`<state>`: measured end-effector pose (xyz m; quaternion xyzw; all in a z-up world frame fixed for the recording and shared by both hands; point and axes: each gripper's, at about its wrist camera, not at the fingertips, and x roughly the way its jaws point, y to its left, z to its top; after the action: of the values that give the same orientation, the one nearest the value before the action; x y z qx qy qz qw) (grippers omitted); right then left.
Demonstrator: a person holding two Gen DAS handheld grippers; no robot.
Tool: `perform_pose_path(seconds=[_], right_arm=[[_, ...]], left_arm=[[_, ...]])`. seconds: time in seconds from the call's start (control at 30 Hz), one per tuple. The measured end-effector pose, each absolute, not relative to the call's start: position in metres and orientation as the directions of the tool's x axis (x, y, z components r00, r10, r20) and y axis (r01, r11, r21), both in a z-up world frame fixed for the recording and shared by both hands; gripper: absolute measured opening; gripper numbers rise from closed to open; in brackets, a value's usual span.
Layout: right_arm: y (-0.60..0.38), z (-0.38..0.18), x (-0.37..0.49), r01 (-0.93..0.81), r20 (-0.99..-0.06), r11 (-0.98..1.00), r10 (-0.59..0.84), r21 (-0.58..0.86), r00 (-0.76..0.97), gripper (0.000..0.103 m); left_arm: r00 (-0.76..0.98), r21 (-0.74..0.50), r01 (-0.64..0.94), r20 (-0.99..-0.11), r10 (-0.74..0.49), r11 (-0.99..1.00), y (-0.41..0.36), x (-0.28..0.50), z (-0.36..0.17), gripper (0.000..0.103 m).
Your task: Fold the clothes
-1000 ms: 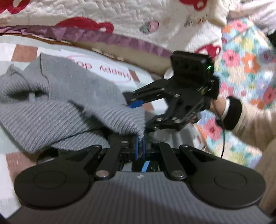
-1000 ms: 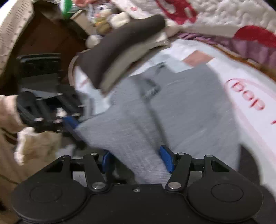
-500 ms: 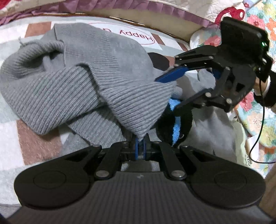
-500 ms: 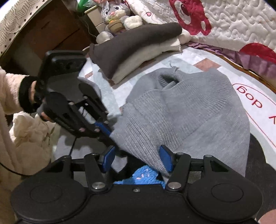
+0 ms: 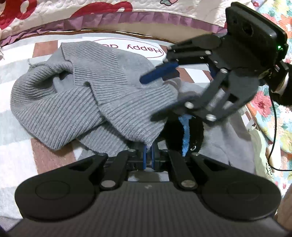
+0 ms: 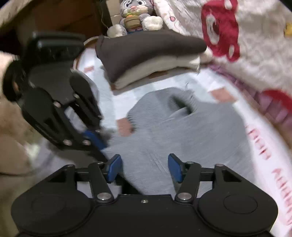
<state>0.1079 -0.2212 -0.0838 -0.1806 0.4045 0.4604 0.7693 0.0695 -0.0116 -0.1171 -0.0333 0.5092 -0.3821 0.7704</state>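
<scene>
Grey ribbed sweater (image 5: 87,102) lies bunched on a patterned mat (image 5: 14,160), beside a quilt (image 5: 54,14) with red figures.

Left gripper (image 5: 148,156): blue fingers pressed together, pinching a hem corner of the sweater. The knit rises from that pinch and drapes away to the left and beyond the fingers.

Right gripper (image 5: 155,94): seen from the left wrist, it sits over the sweater's right edge with its fingers spread; the upper blue finger (image 5: 158,72) lies across the top of the knit, the lower one is blurred. In the right wrist view the two blue pads (image 6: 114,167) stand well apart, the sweater's cloth running between and below them; no pad is seen pressing on it.

A black item with a blue stripe (image 5: 184,131) lies just right of the pinched corner. Folded dark and cream clothes (image 6: 146,54) sit beyond the sweater, a plush toy (image 6: 135,16) behind them.
</scene>
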Motion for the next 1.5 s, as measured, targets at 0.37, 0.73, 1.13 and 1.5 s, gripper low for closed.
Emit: perform_pose_path(seconds=[0.37,0.73,1.13,1.5], right_arm=[[-0.227,-0.073,0.091,-0.794,-0.753,0.591,0.585,0.143,0.300,0.008],[-0.242,-0.068,0.042,-0.762,-0.734,0.648,0.526,0.019,0.430,0.008],[-0.232,-0.056,0.010,-0.766,-0.699,0.619,0.470,-0.175,0.539,0.015],[-0.258,-0.016,0.070,-0.770,-0.662,0.637,0.561,-0.037,0.497,0.058]], left_arm=[[0.256,-0.425,0.547,-0.735,-0.627,0.721,-0.003,0.063,-0.111,0.021],[0.360,-0.659,0.411,-0.518,-0.776,0.630,0.034,0.089,-0.110,0.056],[0.320,-0.593,0.525,-0.527,-0.787,0.611,-0.001,0.104,-0.105,0.005],[0.309,-0.484,0.744,-0.361,-0.880,0.460,-0.006,0.111,-0.020,0.004]])
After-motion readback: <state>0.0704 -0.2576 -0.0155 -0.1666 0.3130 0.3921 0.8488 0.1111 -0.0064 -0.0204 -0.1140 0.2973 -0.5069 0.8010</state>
